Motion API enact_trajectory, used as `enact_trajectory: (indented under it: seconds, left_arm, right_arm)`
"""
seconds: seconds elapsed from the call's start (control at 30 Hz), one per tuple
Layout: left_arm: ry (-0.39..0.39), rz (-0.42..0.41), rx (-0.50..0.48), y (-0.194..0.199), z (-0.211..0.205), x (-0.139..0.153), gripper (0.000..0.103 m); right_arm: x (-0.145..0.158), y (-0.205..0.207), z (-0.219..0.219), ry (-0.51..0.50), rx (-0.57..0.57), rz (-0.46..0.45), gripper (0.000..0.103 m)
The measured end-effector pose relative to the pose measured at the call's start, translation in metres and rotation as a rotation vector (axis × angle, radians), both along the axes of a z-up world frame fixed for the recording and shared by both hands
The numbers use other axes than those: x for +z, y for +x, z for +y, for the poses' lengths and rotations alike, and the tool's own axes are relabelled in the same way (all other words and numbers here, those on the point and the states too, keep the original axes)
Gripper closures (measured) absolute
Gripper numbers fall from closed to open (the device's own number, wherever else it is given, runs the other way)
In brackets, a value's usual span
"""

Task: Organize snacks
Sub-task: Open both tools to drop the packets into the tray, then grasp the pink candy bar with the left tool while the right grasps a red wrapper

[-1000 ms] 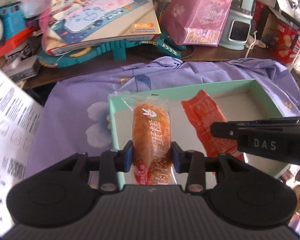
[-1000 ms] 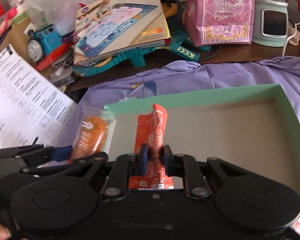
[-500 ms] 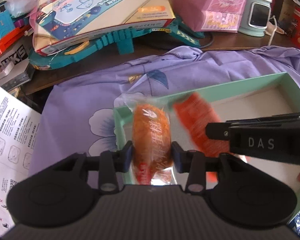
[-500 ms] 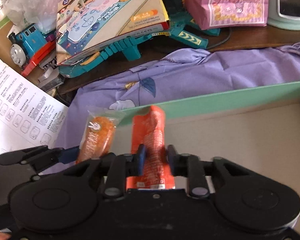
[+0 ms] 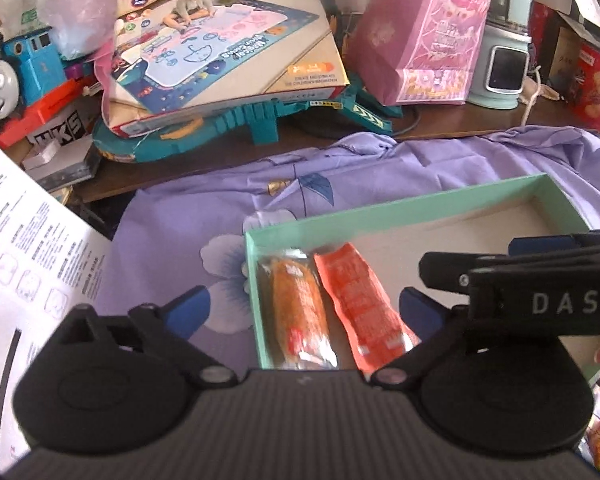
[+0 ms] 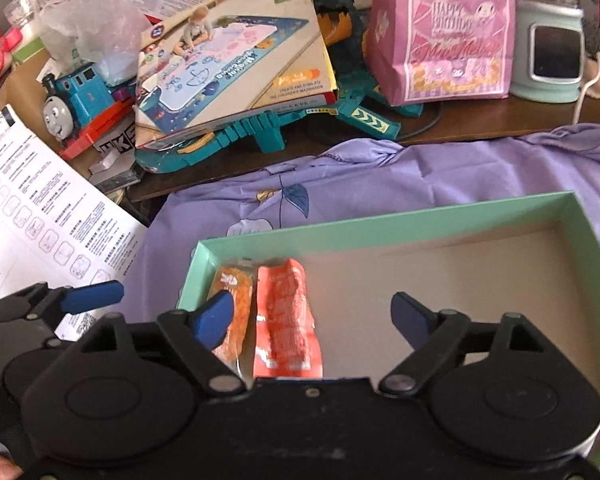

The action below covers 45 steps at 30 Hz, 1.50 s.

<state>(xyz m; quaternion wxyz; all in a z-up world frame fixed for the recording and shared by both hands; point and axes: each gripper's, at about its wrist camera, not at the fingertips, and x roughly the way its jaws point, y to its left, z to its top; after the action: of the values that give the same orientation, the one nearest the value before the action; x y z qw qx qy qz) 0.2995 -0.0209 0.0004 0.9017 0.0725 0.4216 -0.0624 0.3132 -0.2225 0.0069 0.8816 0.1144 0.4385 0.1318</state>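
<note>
Left wrist view: the left gripper (image 5: 304, 308), a second ago clamped on the clear-wrapped cake (image 5: 298, 312), is opening wide; the cake now lies in the mint box (image 5: 400, 210), its near end hidden.

Right wrist view: the right gripper (image 6: 314, 316) is opening, having released the orange packet (image 6: 286, 320) beside the cake on a purple cloth (image 6: 420, 176) over a cluttered tabletop (image 6: 480, 120).

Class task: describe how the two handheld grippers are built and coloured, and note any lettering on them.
Both the left gripper and right gripper are matte black, with round pivot discs, jointed link arms and blue fingertip pads. The right one carries white "DAS" lettering on its side.
</note>
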Motion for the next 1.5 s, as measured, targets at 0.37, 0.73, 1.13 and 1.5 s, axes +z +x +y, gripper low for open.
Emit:
enact_trajectory:
  seconds: [0.37, 0.73, 1.13, 1.5]
  left_arm:
    - [0.003, 0.017, -0.008, -0.095, -0.001, 0.005, 0.000]
    - [-0.021, 0.095, -0.044, -0.184, -0.001, -0.022, 0.000]
    - [0.041, 0.143, -0.133, -0.236, 0.015, -0.067, 0.006]
    - [-0.005, 0.127, -0.266, -0.245, 0.007, -0.085, 0.031]
  right_arm:
    - [0.021, -0.095, -0.016, -0.060, 0.035, -0.037, 0.003]
    - [0.013, -0.180, -0.026, -0.054, 0.040, 0.030, 0.003]
    - [-0.010, -0.239, -0.015, 0.037, 0.077, 0.148, 0.049]
    - [-0.046, -0.258, -0.015, 0.143, 0.053, 0.330, 0.066]
